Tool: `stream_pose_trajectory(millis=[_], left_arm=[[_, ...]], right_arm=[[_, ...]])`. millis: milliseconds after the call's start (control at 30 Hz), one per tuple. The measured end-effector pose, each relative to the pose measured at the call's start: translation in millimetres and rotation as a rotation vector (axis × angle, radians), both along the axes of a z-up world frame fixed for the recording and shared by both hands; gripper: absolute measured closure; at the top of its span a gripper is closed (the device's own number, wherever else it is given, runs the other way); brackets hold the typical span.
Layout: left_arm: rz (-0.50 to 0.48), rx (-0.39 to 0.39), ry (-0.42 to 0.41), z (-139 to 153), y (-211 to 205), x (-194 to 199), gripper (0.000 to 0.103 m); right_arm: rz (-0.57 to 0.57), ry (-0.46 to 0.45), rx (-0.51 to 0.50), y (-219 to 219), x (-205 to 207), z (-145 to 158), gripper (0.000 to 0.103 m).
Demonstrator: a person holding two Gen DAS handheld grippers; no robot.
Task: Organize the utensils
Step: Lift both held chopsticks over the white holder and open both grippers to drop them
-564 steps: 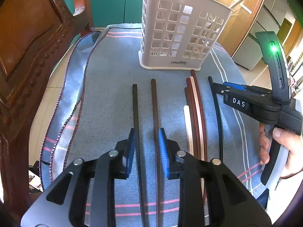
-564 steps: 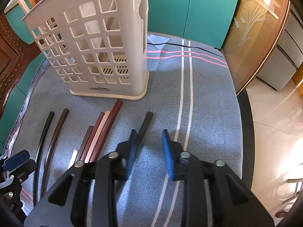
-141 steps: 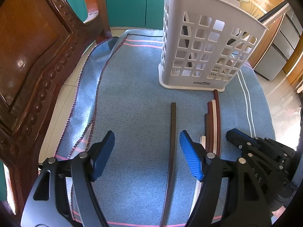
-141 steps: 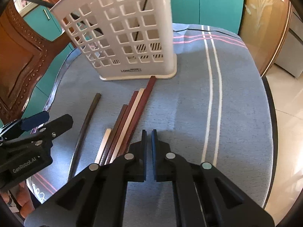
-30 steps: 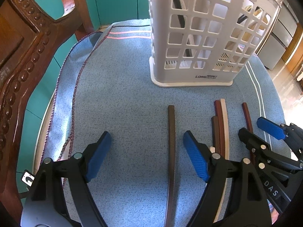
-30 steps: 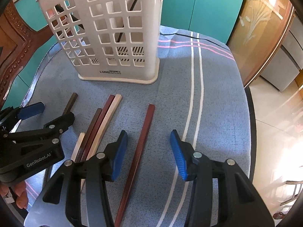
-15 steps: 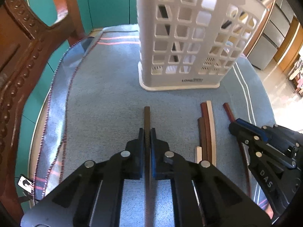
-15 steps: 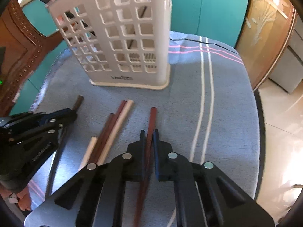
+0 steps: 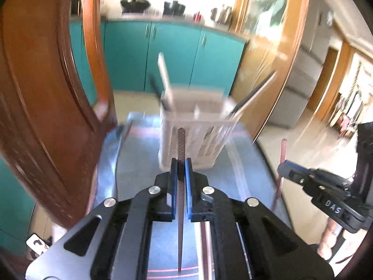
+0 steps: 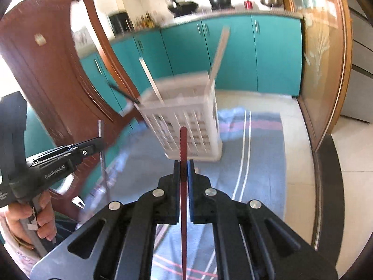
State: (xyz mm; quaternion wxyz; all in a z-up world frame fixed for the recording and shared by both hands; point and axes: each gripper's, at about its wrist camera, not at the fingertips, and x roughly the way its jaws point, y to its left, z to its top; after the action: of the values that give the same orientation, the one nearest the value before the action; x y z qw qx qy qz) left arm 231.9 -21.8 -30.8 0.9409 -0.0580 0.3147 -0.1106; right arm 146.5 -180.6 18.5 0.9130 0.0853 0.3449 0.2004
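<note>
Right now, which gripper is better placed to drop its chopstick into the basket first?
Neither clearly: left gripper and right gripper each clamp a chopstick pointing at the basket.

Between your left jaws sits a dark brown, cross-hatched chopstick (image 9: 181, 144), between your right a red one (image 10: 183, 144), both before a white lattice basket (image 10: 186, 126) on blue, pink-and-white-striped cloth (image 10: 261, 149).
</note>
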Motion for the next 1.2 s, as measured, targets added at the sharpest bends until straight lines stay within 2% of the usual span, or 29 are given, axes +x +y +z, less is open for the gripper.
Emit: stream_pose_trajectory(millis=[133, 267, 367, 433, 500, 633, 767, 833, 867, 933, 1000, 1133, 1200], left_arm=[[-0.006, -0.047, -0.147, 61.9, 7.9, -14.4, 0.096], [0.028, -0.063, -0.313, 128.2, 12.0, -0.6, 0.096], [0.076, -0.065, -0.410, 162.4, 10.2, 20.8, 0.096], [0.114, -0.045, -0.443, 169.8, 2.7, 35.0, 0.096], [0.143, -0.019, -0.437, 161.9, -1.5, 55.3, 0.096], [0.157, -0.013, -0.319, 112.3, -7.5, 95.4, 0.096], [0.170, -0.008, -0.270, 81.1, -4.1, 103.4, 0.096], [0.163, -0.012, -0.251, 69.0, -3.4, 101.3, 0.096], [0.160, -0.016, -0.246, 64.8, -3.8, 101.5, 0.096], [0.170, -0.020, -0.253, 59.0, -2.5, 98.6, 0.093], [0.164, -0.017, -0.259, 55.7, -3.5, 93.3, 0.088], [0.169, -0.002, -0.326, 63.1, 0.9, 58.1, 0.069], [0.187, 0.009, -0.372, 66.5, 5.7, 31.2, 0.065]], right_arm=[[0.002, -0.117, 0.087, -9.4, -11.2, 54.6, 0.096], [-0.055, -0.272, 0.154, -18.6, 5.6, 121.2, 0.096], [-0.151, -0.390, 0.158, -19.3, 27.5, 155.1, 0.096], [-0.192, -0.426, 0.149, -17.6, 44.8, 162.4, 0.096], [-0.219, -0.434, 0.139, -13.1, 62.0, 156.3, 0.096], [-0.243, -0.393, 0.070, 2.3, 98.6, 111.1, 0.096], [-0.216, -0.317, 0.065, 7.6, 117.6, 66.2, 0.096], [-0.211, -0.312, 0.037, 11.6, 118.4, 53.7, 0.096], [-0.214, -0.315, 0.024, 11.8, 117.0, 50.1, 0.095], [-0.220, -0.336, 0.029, 8.9, 107.4, 48.1, 0.086], [-0.234, -0.353, 0.045, 2.8, 95.9, 48.6, 0.060], [-0.246, -0.399, 0.114, -20.7, 54.3, 54.8, 0.058], [-0.240, -0.427, 0.135, -31.4, 26.8, 53.3, 0.058]])
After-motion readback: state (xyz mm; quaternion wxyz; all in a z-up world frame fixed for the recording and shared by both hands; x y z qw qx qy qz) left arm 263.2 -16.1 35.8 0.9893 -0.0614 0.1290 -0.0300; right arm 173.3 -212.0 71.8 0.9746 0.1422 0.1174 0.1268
